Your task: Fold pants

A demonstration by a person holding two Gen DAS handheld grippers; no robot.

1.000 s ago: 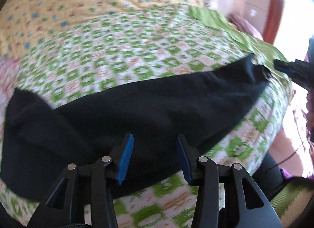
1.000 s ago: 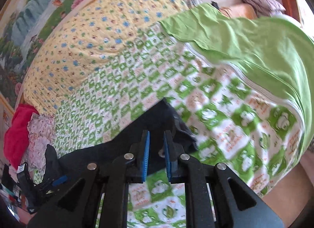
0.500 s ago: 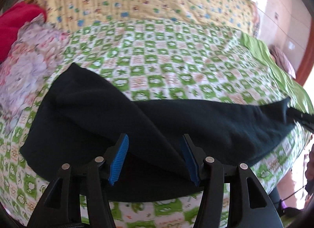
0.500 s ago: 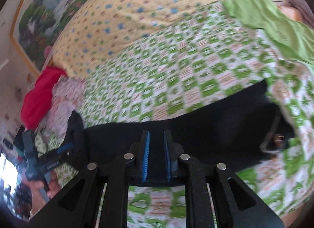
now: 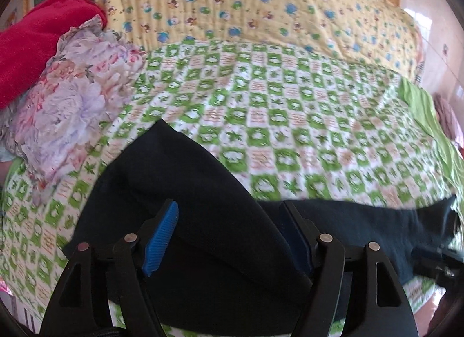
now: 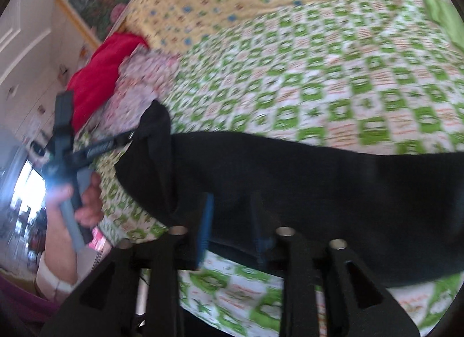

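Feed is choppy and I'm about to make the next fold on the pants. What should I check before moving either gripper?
1. Left gripper pinch: jaws stand wide apart, black cloth lies between them and over one finger; not ok.
2. Right gripper pinch: a gap shows between the pads, view blurred; cannot tell.
3. Pants laid out: stretched side to side on the bedspread, but the left end is bunched up; not ok.
4. Floral cloth and red cloth apart from the pants: ok.
5. Bedspread beyond the pants free for the fold: ok.
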